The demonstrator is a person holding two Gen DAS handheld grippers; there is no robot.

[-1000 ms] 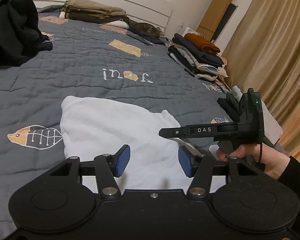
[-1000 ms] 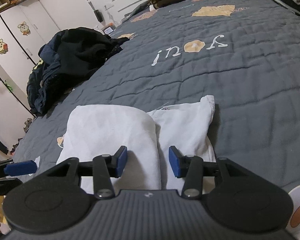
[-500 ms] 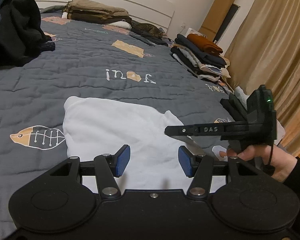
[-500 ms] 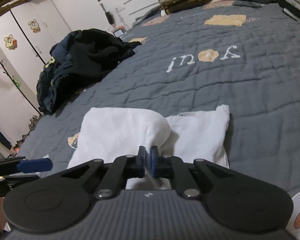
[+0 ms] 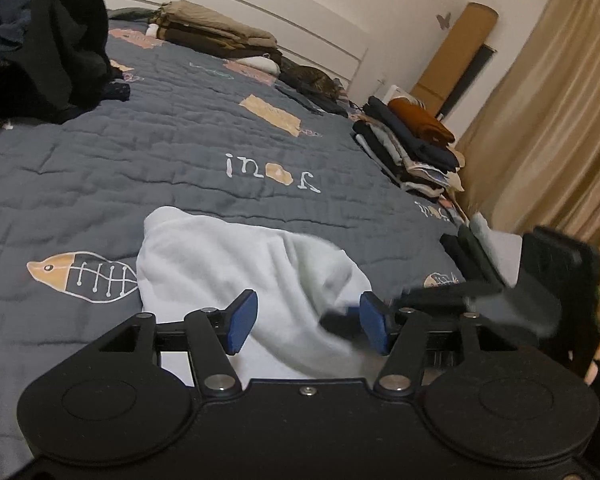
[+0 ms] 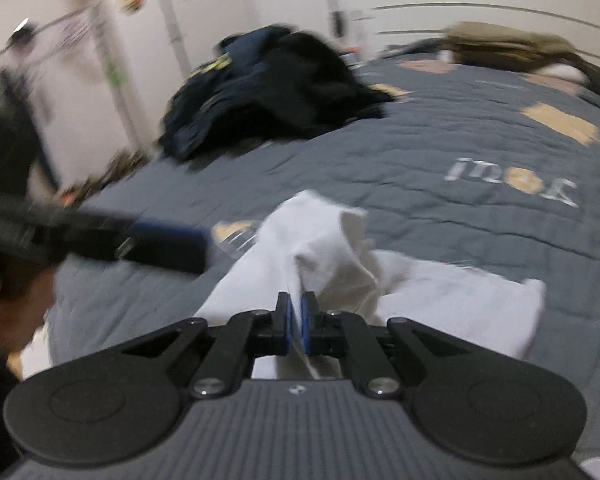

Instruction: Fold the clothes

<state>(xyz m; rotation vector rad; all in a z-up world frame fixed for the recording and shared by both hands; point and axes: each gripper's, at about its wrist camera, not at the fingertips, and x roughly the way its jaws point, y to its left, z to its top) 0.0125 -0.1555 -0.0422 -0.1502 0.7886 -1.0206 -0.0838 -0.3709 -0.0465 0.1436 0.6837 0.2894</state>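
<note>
1. Right gripper (image 6: 296, 322): pads were apart a second ago, now pinched tight on an edge of the white garment (image 6: 320, 240), with cloth caught between them and lifted into a peak.
2. Left gripper (image 5: 302, 322): pads spread wide, nothing held, same as before; it hangs over the near end of the garment (image 5: 228, 264).
3. The garment lies on the grey quilt (image 5: 140, 168) near the front edge, one side raised by the right gripper, the rest flat.
4. Right view is blurred, so it is probably swinging toward the person's left; I can't tell how much cloth is off the bed.
5. Judgement: a fold of the white piece is under way.
6. Further out: dark clothes heap (image 5: 40, 52), folded stack (image 5: 412, 148) by the curtain.
</note>
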